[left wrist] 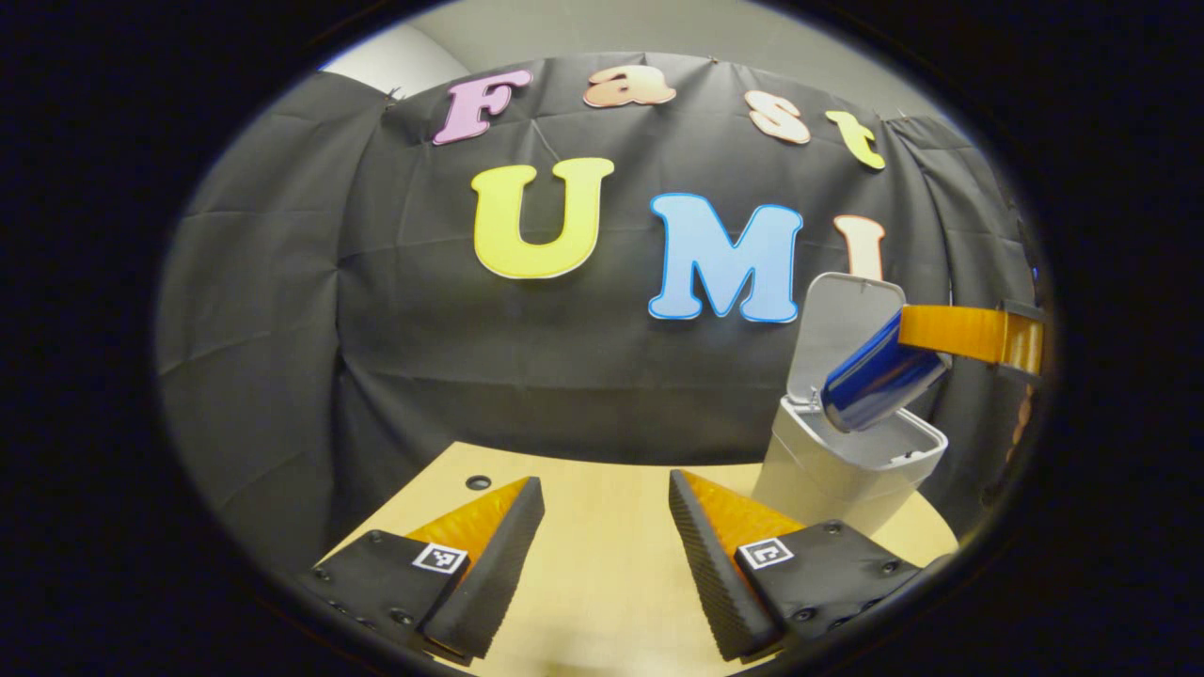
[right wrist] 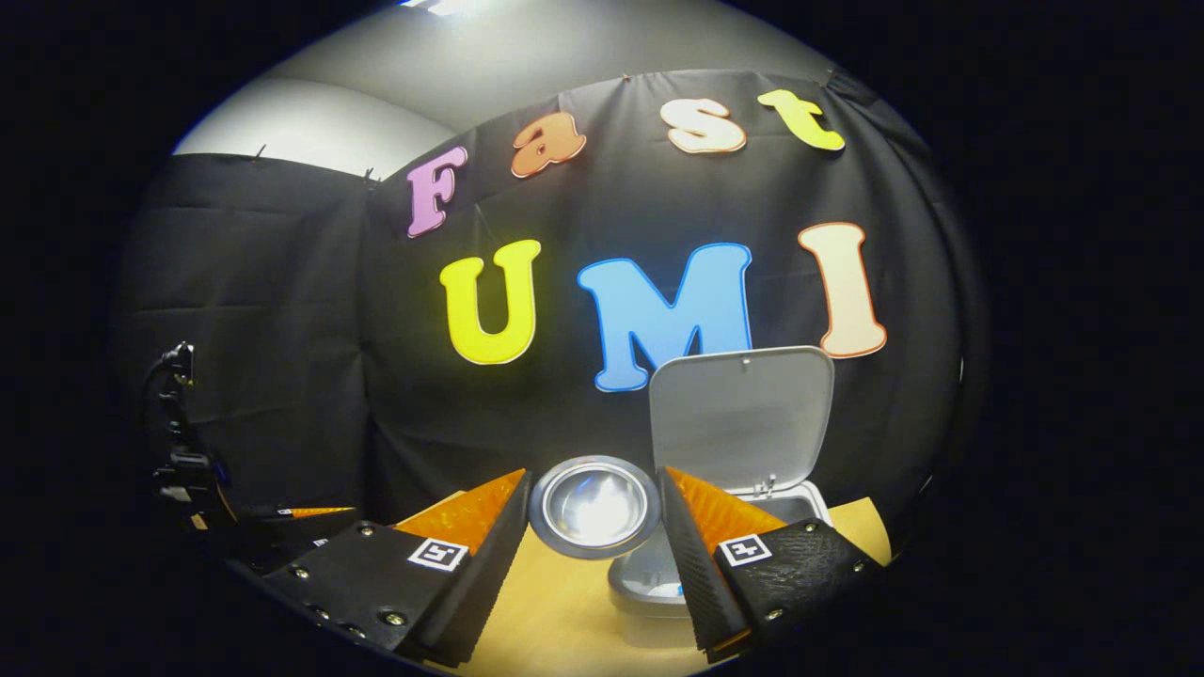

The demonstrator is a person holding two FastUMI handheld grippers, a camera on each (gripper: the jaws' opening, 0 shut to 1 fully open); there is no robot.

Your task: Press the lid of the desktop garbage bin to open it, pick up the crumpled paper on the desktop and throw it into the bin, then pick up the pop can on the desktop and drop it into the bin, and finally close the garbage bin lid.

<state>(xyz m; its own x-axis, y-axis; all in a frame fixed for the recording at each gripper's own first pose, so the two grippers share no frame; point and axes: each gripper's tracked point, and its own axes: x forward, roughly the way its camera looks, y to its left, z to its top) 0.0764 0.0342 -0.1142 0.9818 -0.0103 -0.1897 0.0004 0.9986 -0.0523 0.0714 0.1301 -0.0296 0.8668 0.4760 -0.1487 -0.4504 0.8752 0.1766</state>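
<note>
The blue pop can [left wrist: 879, 376] hangs tilted over the mouth of the grey desktop bin [left wrist: 828, 480], whose lid [left wrist: 847, 320] stands raised. In the right gripper view my right gripper [right wrist: 593, 475] is shut on the pop can [right wrist: 593, 508], and I see its silver end between the fingers. The bin's rim [right wrist: 649, 574] lies just below and beyond the can, with the raised lid [right wrist: 743, 414] behind it. One of the right gripper's fingers [left wrist: 959, 334] reaches in from the right. My left gripper [left wrist: 604, 484] is open over the table [left wrist: 602, 583] to the left of the bin, holding nothing.
A small round hole [left wrist: 478, 482] sits in the wooden table near its far edge. The booth's black cloth wall rises right behind the table and bin. My left gripper's finger [right wrist: 310, 512] and dark cabling [right wrist: 179, 442] are low at the far left of the right gripper view.
</note>
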